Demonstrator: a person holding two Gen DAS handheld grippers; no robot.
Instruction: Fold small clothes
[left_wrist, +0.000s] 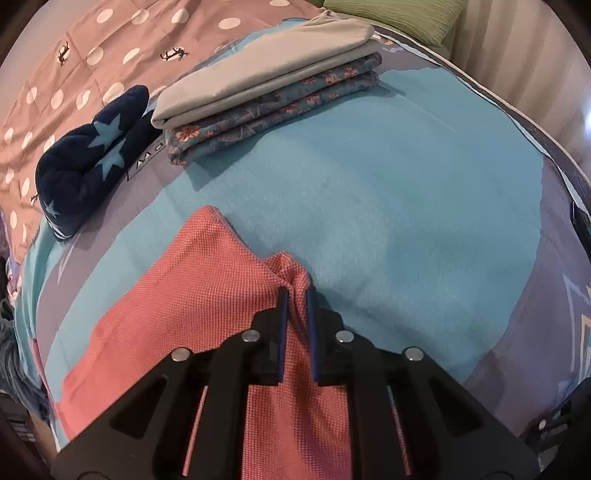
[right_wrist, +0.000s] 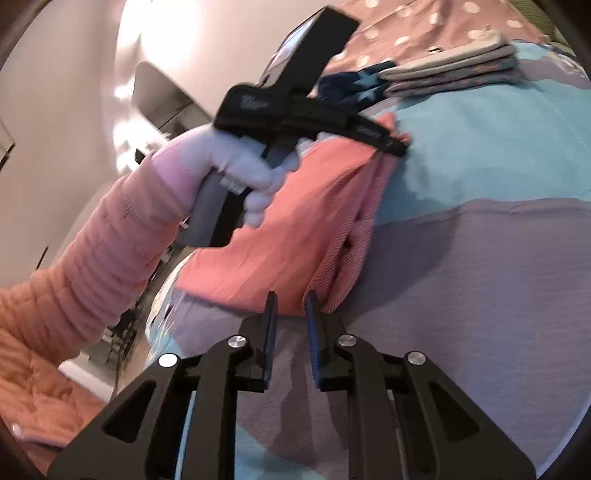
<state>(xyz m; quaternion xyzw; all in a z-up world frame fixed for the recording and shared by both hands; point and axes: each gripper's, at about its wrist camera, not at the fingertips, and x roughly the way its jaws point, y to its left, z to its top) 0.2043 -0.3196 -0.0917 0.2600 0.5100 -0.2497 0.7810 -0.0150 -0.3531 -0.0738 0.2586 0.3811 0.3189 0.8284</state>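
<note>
A pink waffle-knit cloth (left_wrist: 207, 280) lies partly folded on the turquoise and grey blanket (left_wrist: 388, 184). My left gripper (left_wrist: 295, 290) points steeply down and is shut on a bunched corner of it; fabric fills the narrow gap between the pads. In the right wrist view that same gripper (right_wrist: 397, 147) pinches the far corner of the pink cloth (right_wrist: 295, 221), held by a white-gloved hand (right_wrist: 236, 166) in a pink sleeve. My right gripper (right_wrist: 291, 295) sits at the cloth's near edge, its jaws slightly apart, and the hem just reaches between the fingertips without visible pressure.
A stack of folded clothes (left_wrist: 266, 92), grey on top of blue floral, rests at the blanket's far side. A dark blue item with light stars (left_wrist: 92, 155) lies to its left. Beyond are a pink polka-dot bedcover (left_wrist: 74, 55) and a green pillow (left_wrist: 399, 14).
</note>
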